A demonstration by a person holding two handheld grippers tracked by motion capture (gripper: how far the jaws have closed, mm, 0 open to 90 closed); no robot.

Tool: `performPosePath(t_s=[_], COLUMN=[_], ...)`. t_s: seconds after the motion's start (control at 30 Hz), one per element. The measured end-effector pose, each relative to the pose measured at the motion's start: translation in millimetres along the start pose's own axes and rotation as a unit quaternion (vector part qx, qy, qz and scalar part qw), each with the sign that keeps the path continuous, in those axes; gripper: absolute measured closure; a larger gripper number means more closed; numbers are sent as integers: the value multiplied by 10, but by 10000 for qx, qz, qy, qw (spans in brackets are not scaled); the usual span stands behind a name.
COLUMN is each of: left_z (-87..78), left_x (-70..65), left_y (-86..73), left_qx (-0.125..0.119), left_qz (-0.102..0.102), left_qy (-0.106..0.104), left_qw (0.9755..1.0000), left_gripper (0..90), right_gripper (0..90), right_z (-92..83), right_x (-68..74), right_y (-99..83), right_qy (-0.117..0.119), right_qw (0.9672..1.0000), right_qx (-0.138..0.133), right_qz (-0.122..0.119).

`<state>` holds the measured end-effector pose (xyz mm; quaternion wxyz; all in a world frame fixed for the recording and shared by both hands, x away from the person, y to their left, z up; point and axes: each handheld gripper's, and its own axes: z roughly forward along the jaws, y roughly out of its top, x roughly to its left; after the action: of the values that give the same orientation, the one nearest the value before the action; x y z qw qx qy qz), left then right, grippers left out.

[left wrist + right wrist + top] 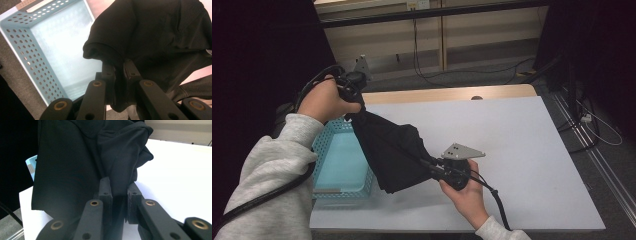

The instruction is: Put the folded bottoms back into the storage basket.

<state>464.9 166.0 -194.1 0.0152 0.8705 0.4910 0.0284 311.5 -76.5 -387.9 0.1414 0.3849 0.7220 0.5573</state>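
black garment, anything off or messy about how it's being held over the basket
Nothing stands out. The black garment hangs bunched between the left gripper and right gripper, both clamped on its fabric, partly above the empty blue basket. No tears visible.

A matt black cloth garment (pixel 394 152), soft and creased, is seen at centre frame. Left of it, a pale blue plastic basket (pixel 328 137) with perforated walls is shown. The table (pixel 522 145) is surfaced in smooth matt white.
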Motion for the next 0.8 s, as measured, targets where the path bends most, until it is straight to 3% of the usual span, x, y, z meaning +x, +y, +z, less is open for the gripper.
performPosePath(t_s=[0.43,0.8], left_z=[-164,-252], left_x=[206,382], left_y=[-140,-269], left_qx=[-13,-8], left_qz=[-156,-310], left_qy=[-19,98], left_qw=[9999,9995], left_gripper=[822,821], right_gripper=[792,792], right_z=[189,304], right_x=[125,285], right_y=[97,192], right_qy=[176,325], right_qw=[9998,9994], right_qx=[-23,-82], right_qz=[-48,-107])
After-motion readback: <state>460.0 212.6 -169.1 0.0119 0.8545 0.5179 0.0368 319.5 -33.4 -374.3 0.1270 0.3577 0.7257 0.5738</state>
